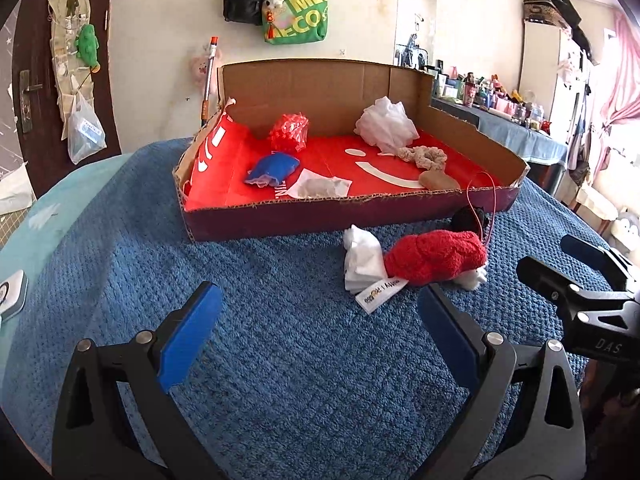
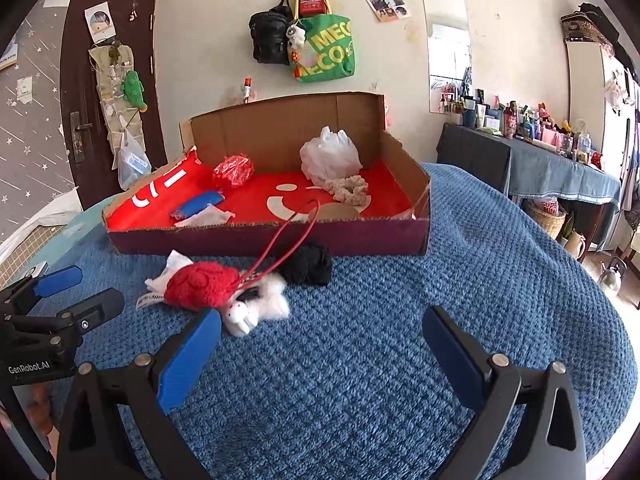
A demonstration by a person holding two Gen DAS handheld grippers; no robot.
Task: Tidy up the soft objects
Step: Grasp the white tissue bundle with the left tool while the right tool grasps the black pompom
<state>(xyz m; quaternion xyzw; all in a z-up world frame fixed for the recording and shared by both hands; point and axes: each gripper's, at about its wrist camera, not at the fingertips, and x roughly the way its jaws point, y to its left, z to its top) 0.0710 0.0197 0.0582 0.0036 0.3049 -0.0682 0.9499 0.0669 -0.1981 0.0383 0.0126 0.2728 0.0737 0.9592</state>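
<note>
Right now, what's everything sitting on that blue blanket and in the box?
cardboard box: 1, brown with red floor, far side of blanket
white plastic bag: 1, white, box, back right
red mesh bundle: 1, red, box, back left
blue cloth: 1, blue, box, front left
beige scrunchie: 1, beige, box, right
red knitted toy: 1, red with white parts, blanket, before box
black fuzzy item: 1, black, blanket, against box front
white tissue: 1, white, beside toy
blue blanket: 1, blue
left gripper: open, empty
right gripper: open, empty

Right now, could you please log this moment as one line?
left hand-held gripper open | right hand-held gripper open | red plush outside box
</note>
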